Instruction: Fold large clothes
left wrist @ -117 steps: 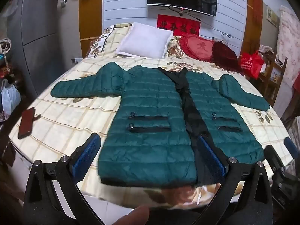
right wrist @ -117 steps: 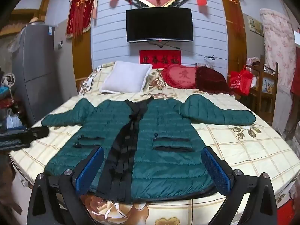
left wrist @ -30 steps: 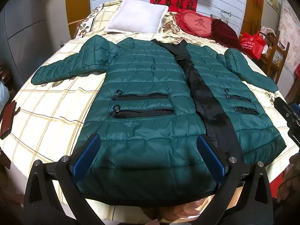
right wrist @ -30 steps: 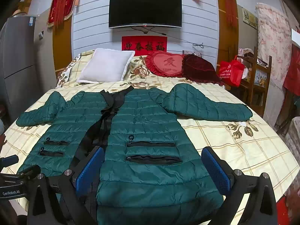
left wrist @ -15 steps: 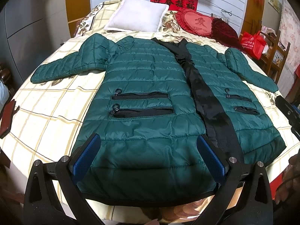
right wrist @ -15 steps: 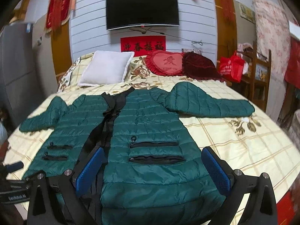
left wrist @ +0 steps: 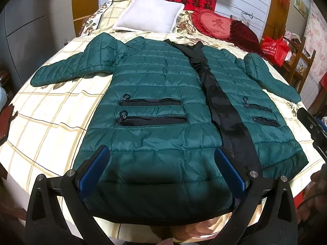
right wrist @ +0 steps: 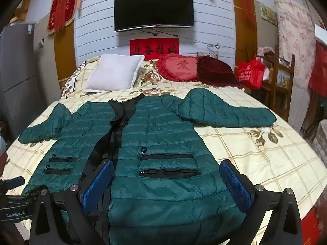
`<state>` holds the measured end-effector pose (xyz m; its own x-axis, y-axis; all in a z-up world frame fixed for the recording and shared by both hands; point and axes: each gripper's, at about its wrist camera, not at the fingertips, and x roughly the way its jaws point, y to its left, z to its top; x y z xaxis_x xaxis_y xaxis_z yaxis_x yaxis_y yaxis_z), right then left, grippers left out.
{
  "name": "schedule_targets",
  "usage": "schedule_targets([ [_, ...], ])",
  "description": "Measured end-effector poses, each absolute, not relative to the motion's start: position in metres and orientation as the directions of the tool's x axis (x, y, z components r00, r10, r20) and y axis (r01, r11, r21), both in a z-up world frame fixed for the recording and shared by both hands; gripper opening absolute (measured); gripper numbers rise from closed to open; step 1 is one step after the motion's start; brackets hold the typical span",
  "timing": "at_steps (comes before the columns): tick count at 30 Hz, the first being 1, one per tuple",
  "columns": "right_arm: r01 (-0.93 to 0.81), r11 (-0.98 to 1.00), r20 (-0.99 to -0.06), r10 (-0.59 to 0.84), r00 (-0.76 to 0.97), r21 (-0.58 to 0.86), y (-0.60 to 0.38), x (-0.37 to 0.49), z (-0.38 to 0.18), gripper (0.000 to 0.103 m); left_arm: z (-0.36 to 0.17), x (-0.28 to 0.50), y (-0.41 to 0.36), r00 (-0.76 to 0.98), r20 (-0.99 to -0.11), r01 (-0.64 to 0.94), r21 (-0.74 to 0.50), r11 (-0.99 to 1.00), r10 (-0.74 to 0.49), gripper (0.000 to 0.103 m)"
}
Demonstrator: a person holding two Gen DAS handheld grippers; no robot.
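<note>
A dark green quilted jacket lies flat and face up on the bed, sleeves spread to both sides, with a black strip down its front. It also shows in the right wrist view. My left gripper is open, its blue pads over the hem of the jacket's left panel. My right gripper is open over the hem of the right panel. Neither holds anything.
A white pillow, a red heart cushion and a dark red cushion sit at the bed's head. A red bag and wooden shelf stand right of the bed. A grey cabinet stands left.
Both grippers have moved down and forward over the foot of the bed, close over the jacket's hem. The jacket has not moved. Both grippers stay open.
</note>
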<state>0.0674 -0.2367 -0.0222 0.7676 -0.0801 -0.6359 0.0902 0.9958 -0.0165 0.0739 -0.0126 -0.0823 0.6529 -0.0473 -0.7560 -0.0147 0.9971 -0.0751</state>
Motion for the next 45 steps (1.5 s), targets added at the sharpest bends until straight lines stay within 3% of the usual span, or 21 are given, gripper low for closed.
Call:
schedule_targets([
  [45,0.090,0.995,-0.640,-0.092,0.763,-0.035,-0.2350,0.0691,-0.0222,0.103,-0.0879,0.0780,-0.0046,0.638,-0.768,-0.030,-0.091,0.995,-0.051,0.103],
])
